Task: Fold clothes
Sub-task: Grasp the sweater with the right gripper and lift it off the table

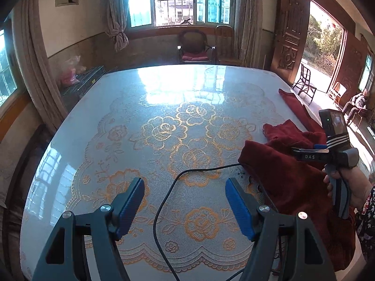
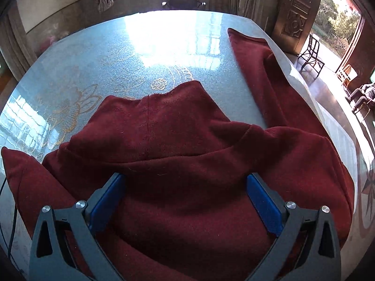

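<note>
we hold the left gripper (image 1: pixel 185 207) over the glossy table with a pale lace-pattern cloth of orange roses (image 1: pixel 145 107), its blue-padded jaws spread wide with nothing between them. a thin black cable (image 1: pixel 164 201) runs across the cloth between those jaws and curves off toward the right of the gripper. the dark red knitted garment (image 1: pixel 288 182) lies ahead and to the right of the left gripper, at the table's right edge, apart from both pads.

we hold the right gripper (image 2: pixel 185 201) directly above that dark red knitted garment (image 2: pixel 178 145), pointing steeply down at it. its jaws stand spread, one blue pad on either side of a rumpled mound of the fabric; we cannot tell whether the fingertips (image 2: pixel 254 182) touch the knit, and the pads do not pinch it. ahead of the right gripper the garment ends in a raised, seamed hem, and one long strip of it stretches ahead and to the right along the table's edge (image 2: pixel 288 70).

in the left wrist view the right hand (image 1: pixel 351 187) grips the right gripper's handle, to the right of the left gripper.
</note>
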A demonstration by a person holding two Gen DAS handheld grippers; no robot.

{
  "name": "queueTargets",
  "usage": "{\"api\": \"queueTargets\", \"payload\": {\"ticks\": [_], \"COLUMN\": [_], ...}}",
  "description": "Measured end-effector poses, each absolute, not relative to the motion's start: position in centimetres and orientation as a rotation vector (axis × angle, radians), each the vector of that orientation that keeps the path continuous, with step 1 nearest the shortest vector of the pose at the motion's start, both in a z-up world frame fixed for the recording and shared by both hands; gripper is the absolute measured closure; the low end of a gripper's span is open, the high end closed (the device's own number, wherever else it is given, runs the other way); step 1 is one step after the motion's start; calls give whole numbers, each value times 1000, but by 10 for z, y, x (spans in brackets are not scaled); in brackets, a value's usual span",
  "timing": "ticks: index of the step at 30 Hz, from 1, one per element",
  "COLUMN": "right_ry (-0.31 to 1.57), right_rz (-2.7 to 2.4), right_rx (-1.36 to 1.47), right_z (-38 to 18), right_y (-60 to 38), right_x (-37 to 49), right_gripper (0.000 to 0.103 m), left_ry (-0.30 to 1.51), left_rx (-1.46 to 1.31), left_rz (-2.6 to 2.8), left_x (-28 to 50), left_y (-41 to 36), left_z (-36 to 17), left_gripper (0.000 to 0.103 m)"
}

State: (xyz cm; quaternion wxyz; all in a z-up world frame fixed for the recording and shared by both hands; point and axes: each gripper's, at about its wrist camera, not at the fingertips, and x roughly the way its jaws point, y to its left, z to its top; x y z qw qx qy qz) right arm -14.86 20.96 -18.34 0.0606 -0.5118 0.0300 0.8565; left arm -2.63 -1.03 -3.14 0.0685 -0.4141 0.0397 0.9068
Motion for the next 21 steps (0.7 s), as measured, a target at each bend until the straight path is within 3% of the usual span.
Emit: {"api": "queueTargets", "payload": {"ticks": [2,4,5,6,7,13,21], "right_ry": [93,93,92,93,110,228,295], "right_rz": [2605,2623,2632,2639,2639,2699,2930], "right_rx": [-1526,-1492,-1473,-1457,-1455,-1339,-878], "right_z": [-181,-178,-174,-169,-167,-136,-12], "right_y": [208,205,204,203,203,201,192], "right_x": [-145,-141,-139,-137,-136,-119,-53], "right_gripper": [1,14,34,71,86,87,87], "left_ry": [127,128,131,129,126,126,10], "left_rx": [-1248,-1237,-1237,-1239,-1241,-1206,-1151], "left_rz": [2735,2738,2742,2742,2742,2752,2771], "left_x": [-26,-25,-24,-24,-24,-21,-22], "left_y": [-11,-12,-11,-11,-11,-15,-32], "left_z": [-32,-31,-31,-31,-30,-26,-16], "left_gripper": [30,30,30,30,30,30,30]}}
